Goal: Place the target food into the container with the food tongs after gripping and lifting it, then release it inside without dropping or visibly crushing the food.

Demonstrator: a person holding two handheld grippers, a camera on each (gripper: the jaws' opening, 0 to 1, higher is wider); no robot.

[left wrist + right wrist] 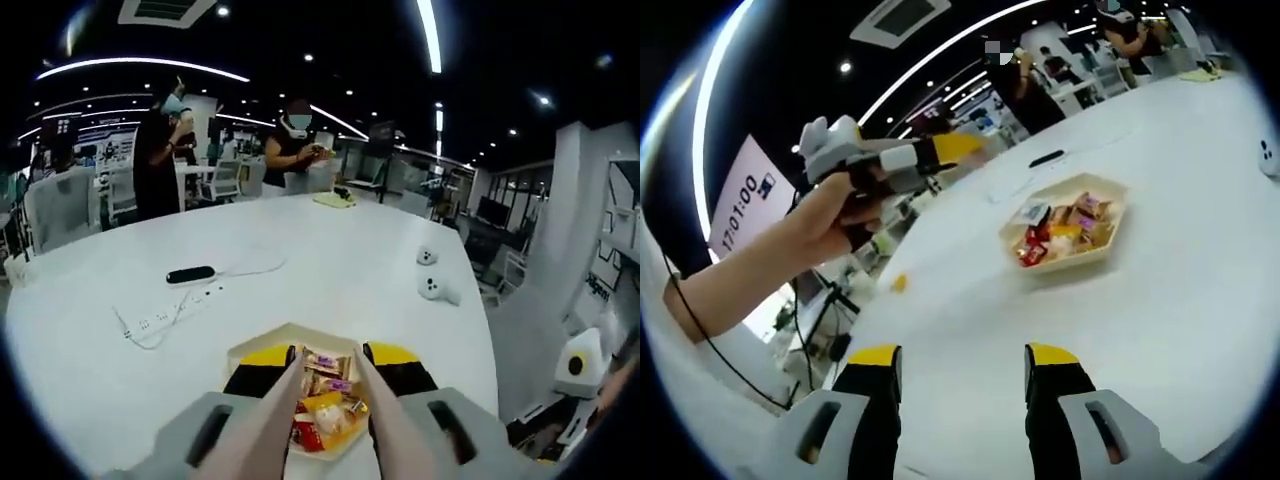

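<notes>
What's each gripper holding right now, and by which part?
Left gripper squeezes the food tongs across both arms, tips forward over the snack tray. Right gripper is open, holding nothing.

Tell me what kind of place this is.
Probably an open-plan office or lab: a big white table with a power strip, desks and office chairs behind, and strip ceiling lights.

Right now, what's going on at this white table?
A person is working with a handheld gripper in each hand. The left gripper holds a pair of food tongs, poised over a tray of wrapped snacks on the white table. The right gripper hangs open and empty nearer the table edge. Nothing looks picked up yet.
</notes>
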